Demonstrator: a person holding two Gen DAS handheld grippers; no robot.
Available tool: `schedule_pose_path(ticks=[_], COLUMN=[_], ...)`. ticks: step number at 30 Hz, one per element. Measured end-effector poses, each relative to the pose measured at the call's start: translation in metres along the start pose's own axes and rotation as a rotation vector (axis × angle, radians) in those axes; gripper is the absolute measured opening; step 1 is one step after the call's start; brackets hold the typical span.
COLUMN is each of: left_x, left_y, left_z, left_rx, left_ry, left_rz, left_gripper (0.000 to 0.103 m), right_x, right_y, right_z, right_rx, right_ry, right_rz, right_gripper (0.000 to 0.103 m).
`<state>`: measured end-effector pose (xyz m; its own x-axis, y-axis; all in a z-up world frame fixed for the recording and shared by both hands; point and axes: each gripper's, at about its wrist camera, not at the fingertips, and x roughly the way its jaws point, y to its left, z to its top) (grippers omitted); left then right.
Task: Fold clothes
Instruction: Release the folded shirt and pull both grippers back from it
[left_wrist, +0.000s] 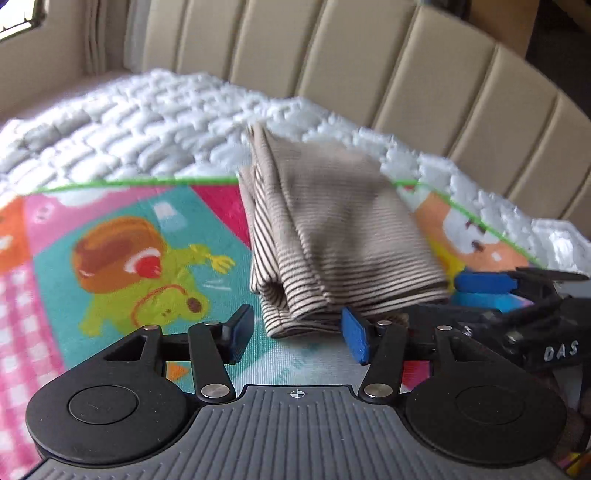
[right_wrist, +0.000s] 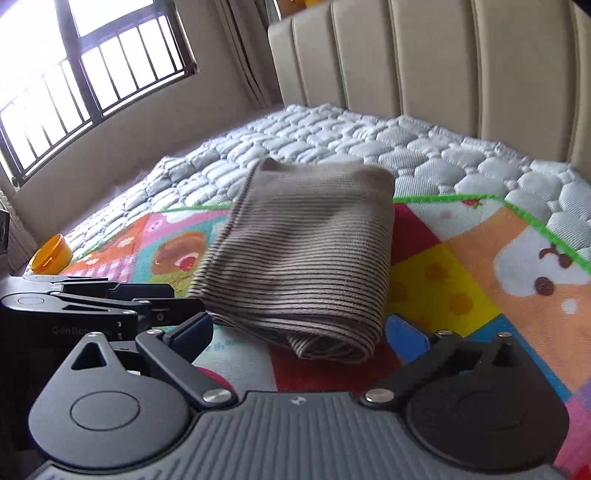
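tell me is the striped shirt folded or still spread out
Folded. The shirt lies on the mat as a compact stack, layered edges showing at its near end, both grippers open and off it.

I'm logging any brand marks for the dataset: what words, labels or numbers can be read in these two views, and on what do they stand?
"DAS": white letters on the right gripper body, seen from the left wrist view; the rest is cut off.
"GenRobo...": faint print on the left gripper body, blurred, so the reading is unsure.
Pale print on the play mat near the striped garment: too blurred to read.
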<state>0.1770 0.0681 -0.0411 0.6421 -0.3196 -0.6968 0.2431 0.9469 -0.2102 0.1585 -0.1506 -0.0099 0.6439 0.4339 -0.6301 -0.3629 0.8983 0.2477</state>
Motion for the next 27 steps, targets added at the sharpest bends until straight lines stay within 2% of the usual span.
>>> schedule_pose_path(ticks=[1,4,7,9,12,16,19,23,27], left_x=[-0.017,-0.079,-0.140,-0.177,-0.212,-0.223,-0.217,-0.218,-0.214], left_y=[-0.002,-0.010,-0.022,-0.033,-0.044,-0.058,-0.070,-0.081,-0.076], left_z=[-0.002,-0.018,-0.044,-0.062,-0.087,-0.120,-0.132,-0.137,-0.137], left_rx=[-0.007,-0.037,-0.022,-0.013,-0.033,-0.042,0.026,0.096,0.068], left_ry=[-0.027,-0.119,-0.171,-0.211,-0.259,-0.297,-0.263,-0.270,-0.251], left_rz=[0.009,0.039,0.043,0.056,0.075,0.139,0.177,0.196,0.202], left_gripper=[0.074,0.096,0.103,0.103,0.103,0.103,0.103,0.103,0.103], right_x=[-0.023,-0.085,-0.140,-0.169,-0.201,-0.206,-0.205,-0.202,-0.196], right_y=[0.008,0.024,0.036,0.042,0.049,0.051,0.073,0.090,0.085], right_z=[-0.003,-0.012,-0.023,-0.034,-0.058,-0.099,-0.102,-0.107,-0.106], right_rx=[-0.007,0.003,0.035,0.045,0.055,0.053,-0.087,-0.195,-0.168], right_ry=[-0.044,-0.126,-0.141,-0.155,-0.178,-0.166,-0.190,-0.183,-0.156], right_rz=[-0.013,-0.023,-0.046,-0.063,-0.080,-0.105,-0.148,-0.157,-0.170], right_gripper=[0.103,0.103,0.103,0.103,0.103,0.103,0.103,0.103,0.103])
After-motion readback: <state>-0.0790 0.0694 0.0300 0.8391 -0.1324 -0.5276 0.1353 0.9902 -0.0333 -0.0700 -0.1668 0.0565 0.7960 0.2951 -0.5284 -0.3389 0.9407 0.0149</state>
